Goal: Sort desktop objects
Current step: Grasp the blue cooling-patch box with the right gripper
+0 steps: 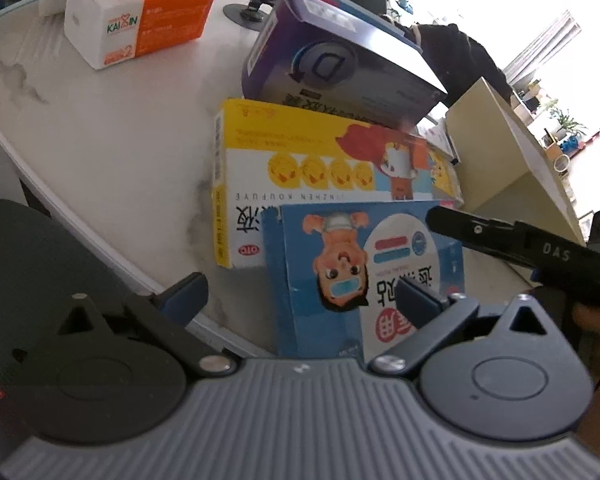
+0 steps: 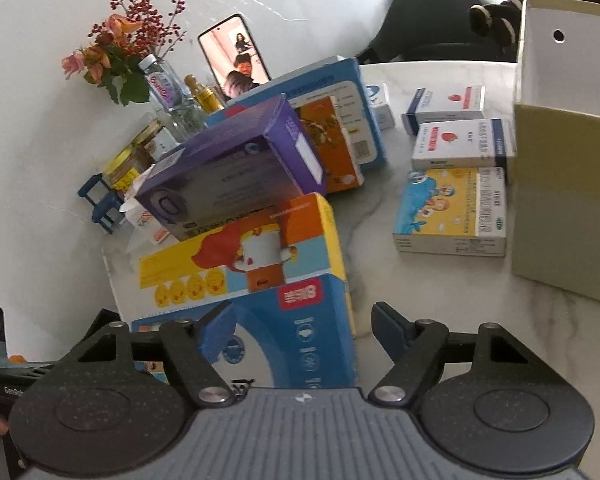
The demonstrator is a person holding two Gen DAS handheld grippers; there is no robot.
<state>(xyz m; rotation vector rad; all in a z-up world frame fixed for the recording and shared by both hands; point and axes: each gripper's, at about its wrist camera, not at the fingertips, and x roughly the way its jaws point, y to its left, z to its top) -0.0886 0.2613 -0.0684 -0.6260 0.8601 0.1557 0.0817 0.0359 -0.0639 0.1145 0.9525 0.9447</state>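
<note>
On the white marbled counter (image 1: 100, 128) a stack of boxes leans: blue box (image 1: 364, 280) nearest, yellow box (image 1: 300, 168) under and behind it, purple box (image 1: 332, 68) on top at the far end. Left hand-held gripper (image 1: 300, 304) straddles the blue box, jaws spread wide, neither pad pressing; released. Right hand-held gripper (image 2: 300, 328) comes at the same blue box (image 2: 300, 344) from the other side, box between its jaws, right pad clear of the box edge, left pad overlapping the box face; contact there cannot be told. Farther right on the counter, three smaller boxes (image 2: 452, 176) lie beside a pale open carton (image 2: 572, 200). Orange tissue pack (image 1: 140, 12) sits well apart.
</note>
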